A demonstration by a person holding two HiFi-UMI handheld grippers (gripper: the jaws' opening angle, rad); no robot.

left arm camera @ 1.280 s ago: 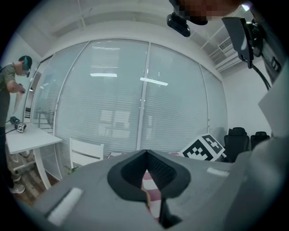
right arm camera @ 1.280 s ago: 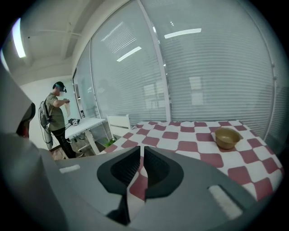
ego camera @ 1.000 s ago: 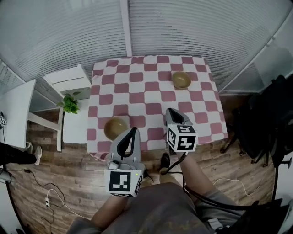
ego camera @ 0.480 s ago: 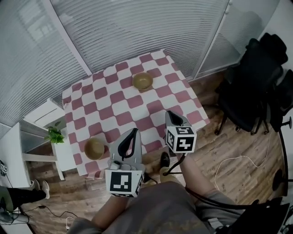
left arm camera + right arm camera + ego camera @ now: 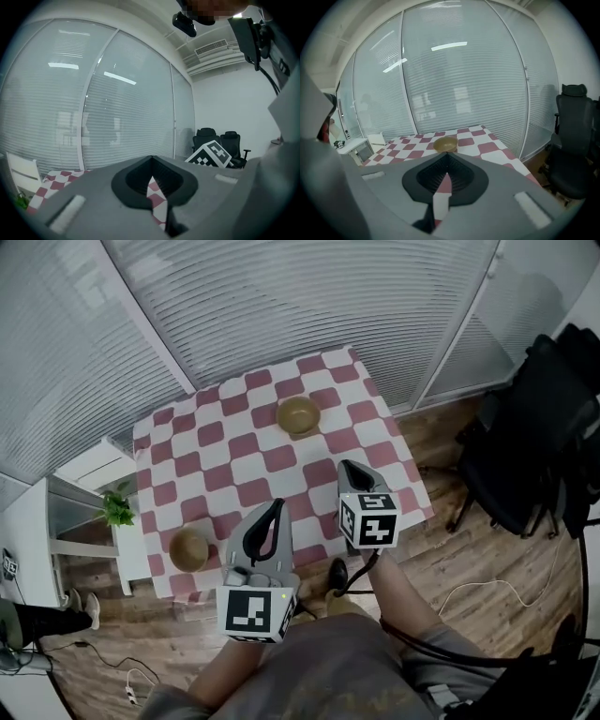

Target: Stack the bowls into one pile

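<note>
Shifted leftward in the head view since a second ago, the checkered table carries the far bowl at upper centre and the near bowl at lower left, well apart. At lower centre, the left gripper and the right gripper have their jaws closed together on nothing.

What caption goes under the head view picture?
Left gripper and right gripper, both shut, face a checkered table bearing a near bowl and a far bowl.

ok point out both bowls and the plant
far bowl [image 5: 298, 415], head view, inside of the bowl
near bowl [image 5: 188, 549], head view, inside of the bowl
plant [image 5: 118, 511], head view, its leaves
</note>
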